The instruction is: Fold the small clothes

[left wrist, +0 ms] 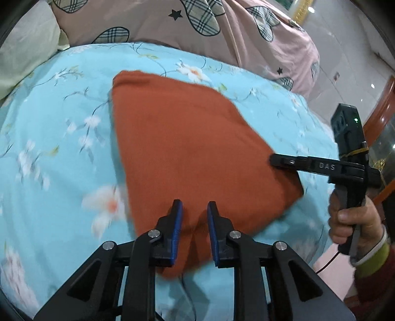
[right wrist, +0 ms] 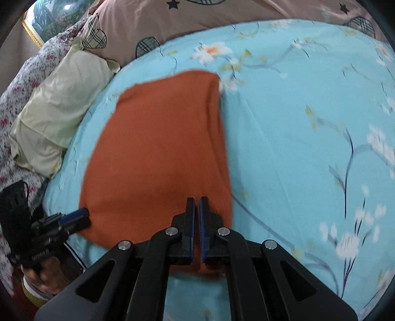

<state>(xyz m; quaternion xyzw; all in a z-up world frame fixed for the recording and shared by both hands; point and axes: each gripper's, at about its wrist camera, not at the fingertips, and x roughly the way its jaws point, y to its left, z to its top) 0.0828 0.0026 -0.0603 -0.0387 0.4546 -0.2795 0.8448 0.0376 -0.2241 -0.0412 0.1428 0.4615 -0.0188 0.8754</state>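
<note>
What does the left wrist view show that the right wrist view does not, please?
Only the left wrist view shows the polished wooden furniture and pale wall at the bed's far side, plus the right gripper seen side-on, fingers together on the garment's corner. Only the right wrist view shows the framed picture and the red-flowered quilt. Both show the folded rust-orange garment on the light blue floral sheet, the cream pillow and pink heart-print bedding.
</note>
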